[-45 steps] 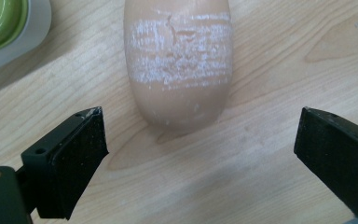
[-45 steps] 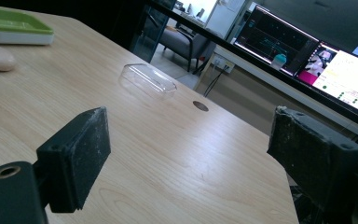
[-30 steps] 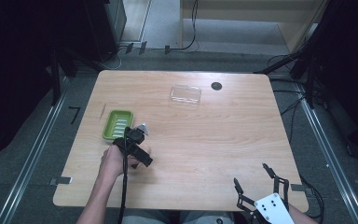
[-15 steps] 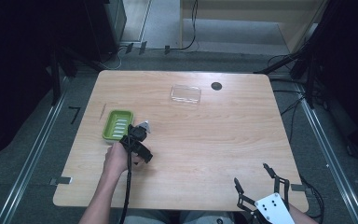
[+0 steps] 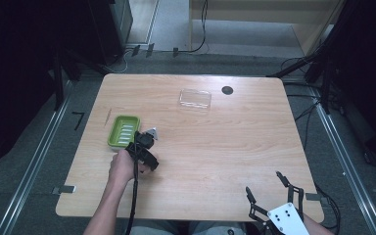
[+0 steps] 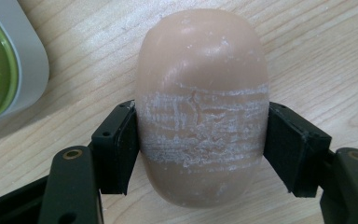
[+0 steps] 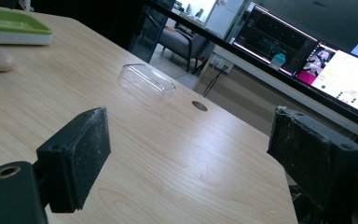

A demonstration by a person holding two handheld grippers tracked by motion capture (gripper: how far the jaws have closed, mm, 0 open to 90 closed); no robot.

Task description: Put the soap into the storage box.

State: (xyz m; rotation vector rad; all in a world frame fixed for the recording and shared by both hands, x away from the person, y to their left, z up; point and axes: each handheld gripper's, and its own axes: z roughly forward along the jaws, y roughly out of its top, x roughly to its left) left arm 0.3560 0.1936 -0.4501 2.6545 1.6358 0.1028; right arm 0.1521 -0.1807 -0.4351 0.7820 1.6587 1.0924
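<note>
In the high view, the wooden table point(image 5: 215, 147) is being lit evenly from above, while the surroundings at the left and right edges of the frame are being left in near darkness. Only short, soft shadows are being cast beneath the person's hand. The picture is being rendered somewhat soft and grainy. In the left gripper view, the soap bar point(image 6: 201, 105) is being shown sharp and brightly lit, with a mild sheen at its upper end. In the right gripper view, glare is being produced by the monitors point(image 7: 307, 51) at the upper right, and the near pads are being slightly blurred.
</note>
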